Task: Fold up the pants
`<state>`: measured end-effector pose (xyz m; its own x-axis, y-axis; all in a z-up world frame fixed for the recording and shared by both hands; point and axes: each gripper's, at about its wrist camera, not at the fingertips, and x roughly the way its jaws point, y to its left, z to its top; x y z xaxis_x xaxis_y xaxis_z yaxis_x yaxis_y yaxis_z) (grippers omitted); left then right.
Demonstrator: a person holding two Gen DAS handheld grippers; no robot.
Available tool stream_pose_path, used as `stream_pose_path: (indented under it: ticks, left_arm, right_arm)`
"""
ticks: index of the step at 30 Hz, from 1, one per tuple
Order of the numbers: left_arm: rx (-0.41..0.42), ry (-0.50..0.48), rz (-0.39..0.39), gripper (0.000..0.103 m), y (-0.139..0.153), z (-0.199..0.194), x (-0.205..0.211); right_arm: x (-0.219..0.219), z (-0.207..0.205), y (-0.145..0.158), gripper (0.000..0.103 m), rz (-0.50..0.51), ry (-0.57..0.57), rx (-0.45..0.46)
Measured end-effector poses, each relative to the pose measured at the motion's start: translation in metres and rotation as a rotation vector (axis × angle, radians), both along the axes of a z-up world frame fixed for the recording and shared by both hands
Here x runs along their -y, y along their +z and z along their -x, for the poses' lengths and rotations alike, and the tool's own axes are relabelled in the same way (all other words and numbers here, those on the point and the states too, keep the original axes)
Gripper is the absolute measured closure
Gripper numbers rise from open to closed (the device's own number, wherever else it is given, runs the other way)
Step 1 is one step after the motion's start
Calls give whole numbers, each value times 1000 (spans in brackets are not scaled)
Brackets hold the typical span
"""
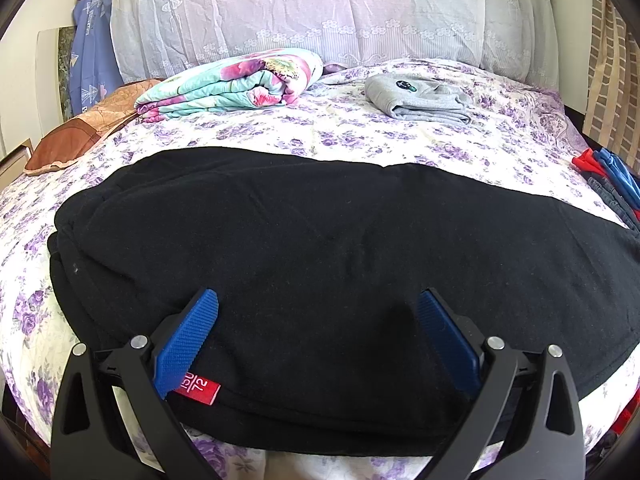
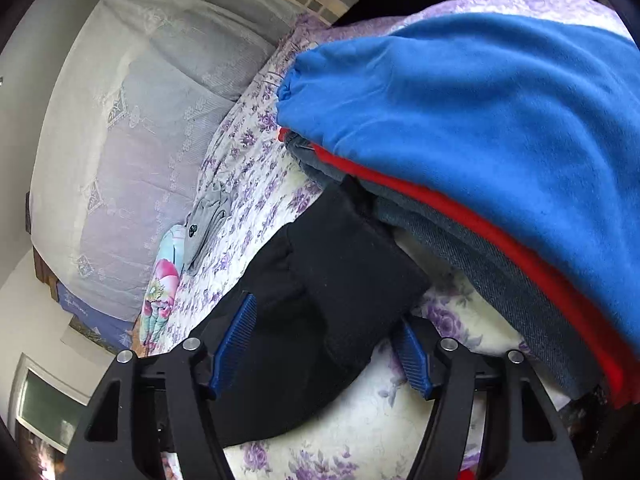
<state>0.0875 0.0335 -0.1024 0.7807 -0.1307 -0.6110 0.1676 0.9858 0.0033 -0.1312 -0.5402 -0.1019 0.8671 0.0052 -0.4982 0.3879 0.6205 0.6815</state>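
I see the pants [image 1: 320,264] spread black across the middle of the bed [image 1: 360,128]. They look soft, limp and light. Left gripper [image 1: 318,308] gapes wide over the near edge; right gripper [image 2: 328,316], also wide, straddles a cuff. I'd pinch edges there.

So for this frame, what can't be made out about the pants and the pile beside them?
- Left wrist view: the right end of the black pants is cut off by the image edge.
- Right wrist view: the pants' far edge runs under the blue garment stack.
- Right wrist view: how many garments lie in that stack; only edges show.
- Left wrist view: red label half hidden by a tool finger.
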Motion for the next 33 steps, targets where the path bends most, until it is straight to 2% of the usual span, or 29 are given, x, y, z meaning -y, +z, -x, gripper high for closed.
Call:
stream_pose_path:
  ticks: [1,2,3,5,6,8,11,14,16,18,22,25,28,31,33]
  left_arm:
    - [0,-1,5,5,0,0,-1]
    - [1,-2,13,5,1,1,-2]
    - [0,-4,25,5,2,1,-3]
    - [-3,-8,54,5,5,3,-8]
    - [-5,-8,71,5,6,3,-10]
    - [-9,2,130,5,12,5,-18]
    - [-6,27,212,5,25,9,-34]
    - [28,101,214,5,39,12,-56]
    - [51,158,219,5,48,16,-74]
    - [66,199,261,5,55,19,-97]
    - [81,278,330,5,63,23,-140]
    - [85,333,358,5,64,27,-164]
    - [87,344,369,5,64,33,-177]
    - [93,344,363,5,63,35,-181]
    - [94,340,362,5,62,36,-183]
  right_arm:
    - [-2,-1,0,45,43,0,-3]
    - [-3,-1,0,54,67,-4,2]
    - [-1,0,-2,68,74,-11,14]
    - [6,2,-7,79,33,-20,50]
    - [6,2,-6,82,31,-25,51]
    - [-1,0,5,84,76,-22,55]
    - [-15,-4,33,84,143,-7,118]
    - [-39,-20,66,84,223,35,188]
    - [-62,-39,85,84,282,95,205]
    - [-90,-66,101,85,336,173,208]
    - [-165,-125,116,85,484,354,169]
    - [-238,-167,106,85,617,515,108]
    - [-310,-198,74,86,813,659,20]
    - [-373,-206,41,86,960,777,-58]
    - [-392,-204,29,86,1032,806,-95]
